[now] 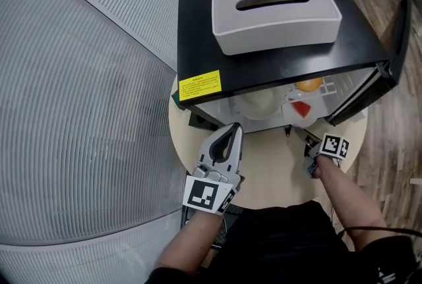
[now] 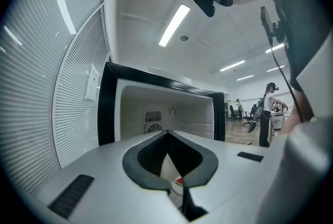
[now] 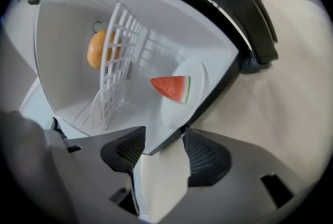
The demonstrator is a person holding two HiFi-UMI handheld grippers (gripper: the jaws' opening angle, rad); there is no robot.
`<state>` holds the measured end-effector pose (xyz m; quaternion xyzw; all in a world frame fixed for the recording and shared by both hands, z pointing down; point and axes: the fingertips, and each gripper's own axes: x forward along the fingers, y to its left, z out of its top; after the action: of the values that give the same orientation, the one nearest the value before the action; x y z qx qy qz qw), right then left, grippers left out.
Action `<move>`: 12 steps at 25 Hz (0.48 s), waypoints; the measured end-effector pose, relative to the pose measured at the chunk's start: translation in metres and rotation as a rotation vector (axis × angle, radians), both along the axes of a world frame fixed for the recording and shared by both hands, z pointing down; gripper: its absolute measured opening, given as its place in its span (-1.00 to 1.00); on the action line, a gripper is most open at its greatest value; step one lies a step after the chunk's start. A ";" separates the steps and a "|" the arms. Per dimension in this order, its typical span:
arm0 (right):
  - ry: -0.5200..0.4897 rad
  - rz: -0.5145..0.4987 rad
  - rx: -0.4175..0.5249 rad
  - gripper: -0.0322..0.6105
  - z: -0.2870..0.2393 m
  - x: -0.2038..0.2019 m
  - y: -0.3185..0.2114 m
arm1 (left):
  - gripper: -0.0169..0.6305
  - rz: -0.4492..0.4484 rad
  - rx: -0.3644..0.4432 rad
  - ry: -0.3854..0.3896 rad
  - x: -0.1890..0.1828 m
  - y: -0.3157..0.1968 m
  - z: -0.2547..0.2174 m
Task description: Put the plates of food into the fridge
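Note:
A black mini fridge (image 1: 356, 45) stands open on a round beige table (image 1: 277, 167). Inside it a white plate (image 3: 200, 80) carries a watermelon slice (image 3: 173, 88), also seen from above as the watermelon slice (image 1: 300, 109). An orange (image 3: 95, 51) lies behind a white wire rack (image 3: 118, 62), and a second white plate (image 1: 258, 103) sits to the left inside. My right gripper (image 3: 158, 147) is at the fridge's lower front edge with its jaws apart and nothing pressed between them. My left gripper (image 1: 235, 126) points level at the opening, with its jaws shut and empty.
A white tissue box (image 1: 275, 12) rests on the fridge top. The fridge door (image 1: 395, 39) hangs open at the right. Ribbed window blinds (image 1: 79, 111) close off the left side. People stand far off in the room behind the fridge.

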<state>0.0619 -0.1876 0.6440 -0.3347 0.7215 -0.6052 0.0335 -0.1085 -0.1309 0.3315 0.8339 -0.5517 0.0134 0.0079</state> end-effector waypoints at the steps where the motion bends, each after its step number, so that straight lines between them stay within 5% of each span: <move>1: 0.006 -0.001 0.034 -0.14 -0.007 0.003 0.001 | -0.94 0.003 0.000 0.001 0.000 0.003 0.000; 12: 0.262 -0.060 0.461 -0.15 -0.082 0.032 0.018 | -0.94 0.026 0.017 0.012 0.005 0.037 -0.003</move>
<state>0.0941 -0.1700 0.5618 -0.3722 0.8481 -0.3771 -0.0026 -0.1033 -0.0936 0.3288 0.8410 -0.5410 0.0038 0.0040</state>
